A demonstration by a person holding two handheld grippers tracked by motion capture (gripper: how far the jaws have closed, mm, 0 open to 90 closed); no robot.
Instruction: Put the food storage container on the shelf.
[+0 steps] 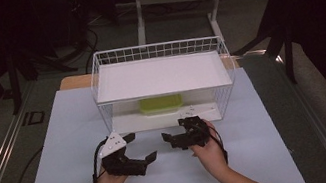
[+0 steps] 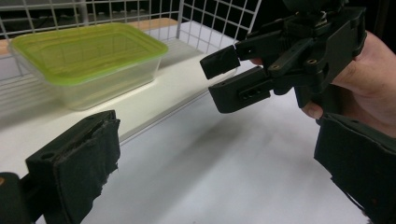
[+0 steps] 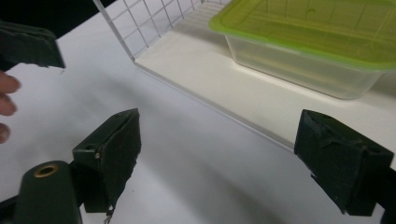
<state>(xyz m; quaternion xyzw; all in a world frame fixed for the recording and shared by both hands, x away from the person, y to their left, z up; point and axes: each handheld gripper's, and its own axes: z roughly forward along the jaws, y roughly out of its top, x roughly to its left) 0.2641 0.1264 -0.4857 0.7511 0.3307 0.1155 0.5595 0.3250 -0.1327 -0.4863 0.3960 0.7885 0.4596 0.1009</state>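
2 matte black grippers (jaws apart) face a translucent, green-lidded rectangular container (image 1: 160, 103).

Clear, glossy plastic for the container (image 2: 88, 77), with a smooth translucent lime-green lid (image 3: 322, 23). Thin white-coated metal wire for the rack (image 1: 100, 90); smooth matt white boards for its shelves (image 1: 161, 76). Matt, smooth pale sheet over the worktop (image 1: 263, 155), bare wood at one back corner. Hard matt black plastic on each hand-held gripper (image 2: 224, 77), with rough, frayed dark pads (image 3: 119, 149).
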